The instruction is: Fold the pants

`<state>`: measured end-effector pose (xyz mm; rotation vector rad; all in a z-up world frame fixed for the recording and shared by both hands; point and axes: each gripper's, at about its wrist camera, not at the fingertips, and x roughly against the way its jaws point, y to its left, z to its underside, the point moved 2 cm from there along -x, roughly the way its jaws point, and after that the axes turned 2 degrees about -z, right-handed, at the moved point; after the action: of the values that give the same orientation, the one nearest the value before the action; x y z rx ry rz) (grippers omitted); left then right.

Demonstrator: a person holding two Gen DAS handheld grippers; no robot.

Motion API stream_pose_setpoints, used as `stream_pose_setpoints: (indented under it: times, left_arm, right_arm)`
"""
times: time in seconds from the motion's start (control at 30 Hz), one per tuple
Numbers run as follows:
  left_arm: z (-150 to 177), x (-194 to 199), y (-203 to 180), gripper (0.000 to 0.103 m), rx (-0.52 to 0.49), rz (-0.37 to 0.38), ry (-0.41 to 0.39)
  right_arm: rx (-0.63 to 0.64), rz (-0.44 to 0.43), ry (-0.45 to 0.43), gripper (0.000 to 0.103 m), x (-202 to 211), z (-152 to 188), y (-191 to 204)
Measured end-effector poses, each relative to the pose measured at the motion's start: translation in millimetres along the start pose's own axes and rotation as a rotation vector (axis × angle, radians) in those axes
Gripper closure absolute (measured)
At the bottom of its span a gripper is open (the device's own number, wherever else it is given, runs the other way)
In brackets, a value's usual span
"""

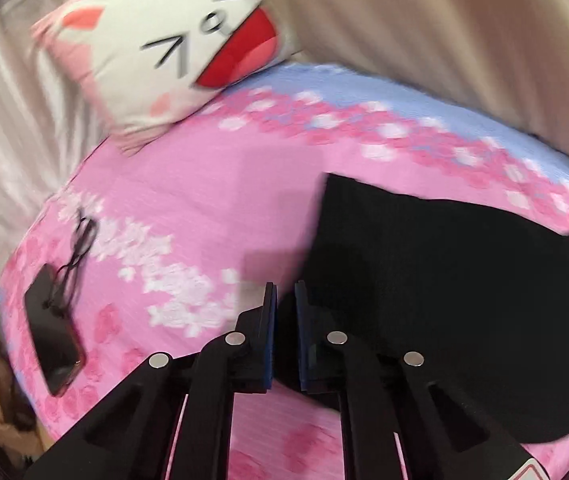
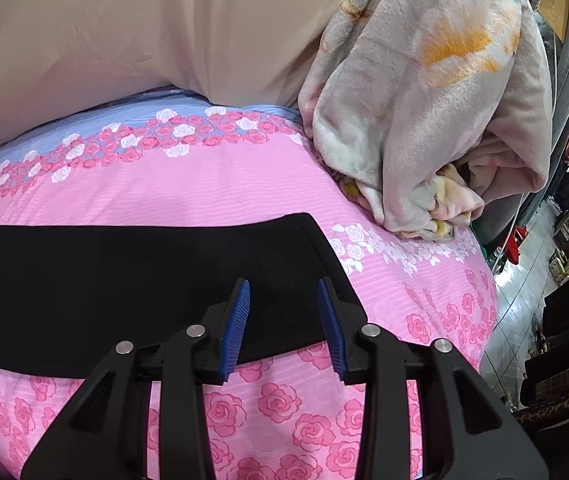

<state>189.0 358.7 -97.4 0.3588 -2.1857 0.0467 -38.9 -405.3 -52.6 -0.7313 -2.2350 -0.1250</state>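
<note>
Phone lies at the lower left of the left wrist view, on the pink rose-print bed, with a thin dark looped thing just above it, too blurred to tell what. A cartoon-face pillow sits at the upper left. At lower centre the left gripper has its fingers clenched on the near left edge of the black pants; only a thin strip of dark cloth shows between the blue pads. The pants spread from there across the right half of the frame, flat on the bed.

In the right wrist view the pants stretch as a wide black band from the left edge to just past centre, their end squared off on the bed. The right gripper hangs over the near right corner of the pants with its fingers released, blue pads well apart and not pressing on cloth. A bundled pale blanket rests at the upper right, on the bed's far side.
</note>
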Motion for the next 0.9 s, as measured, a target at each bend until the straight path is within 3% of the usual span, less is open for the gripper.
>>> stream_pose_setpoints:
  times: [0.07, 0.1, 0.13, 0.2, 0.3, 0.37, 0.43, 0.47, 0.6, 0.67, 0.7, 0.8, 0.83, 0.87, 0.9]
  left_arm:
    - [11.0, -22.8, 12.3, 0.098, 0.026, -0.07, 0.086]
    - [16.3, -23.9, 19.0, 0.097, 0.053, -0.06, 0.097]
    - [21.9, -15.3, 28.3, 0.094, 0.1, -0.023, 0.078]
    - [26.4, 4.0, 40.0, 0.092, 0.16, -0.018, 0.035]
    - [22.5, 43.8, 31.2, 0.092, 0.137, -0.081, -0.054]
    - [16.9, 67.3, 8.6, 0.088, 0.074, -0.101, -0.114]
    - [16.1, 91.2, -27.3, 0.057, 0.015, -0.064, -0.17]
    - [16.5, 100.5, -47.6, 0.051, -0.016, -0.039, -0.194]
    - [30.5, 119.0, -128.2, 0.049, -0.137, 0.062, -0.221]
    - [40.9, 122.2, -166.5, 0.049, -0.181, 0.141, -0.199]
    - [45.8, 121.9, -182.2, 0.049, -0.195, 0.163, -0.19]
    - [62.4, 124.8, -224.6, 0.049, -0.25, 0.19, -0.176]
    - [66.8, 124.0, -236.2, 0.049, -0.27, 0.188, -0.172]
    - [70.6, 122.2, -246.2, 0.048, -0.284, 0.187, -0.161]
    - [73.7, 119.7, -253.4, 0.048, -0.294, 0.189, -0.147]
  right_arm:
    - [-0.008, -0.002, 0.006, 0.06, -3.2, 1.5, -3.5]
    - [-0.017, 0.002, 0.014, 0.058, -5.5, 3.7, -7.5]
    - [-0.022, 0.007, 0.019, 0.058, -7.0, 5.2, -10.8]
    - [-0.039, 0.031, 0.027, 0.058, -8.4, 9.3, -25.8]
    - [-0.101, 0.016, 0.039, 0.058, -13.8, 15.0, -54.1]
    - [-0.141, 0.006, 0.056, 0.058, -20.9, 21.5, -74.0]
    - [-0.165, -0.039, 0.078, 0.058, -28.9, 27.5, -84.2]
    - [-0.179, -0.067, 0.086, 0.057, -34.1, 30.2, -88.0]
    - [-0.13, -0.116, 0.101, 0.057, -51.7, 25.9, -81.6]
    - [-0.059, -0.116, 0.089, 0.03, -60.3, 14.9, -71.1]
    - [-0.03, -0.107, 0.076, 0.026, -64.8, 9.1, -67.1]
    - [0.027, -0.101, 0.068, 0.027, -86.9, -9.8, -58.6]
    - [0.027, -0.127, 0.074, 0.048, -92.3, -13.2, -57.7]
    - [0.028, -0.176, 0.097, 0.093, -102.6, -15.8, -55.7]
    - [0.023, -0.191, 0.131, 0.09, -113.1, -15.8, -57.0]
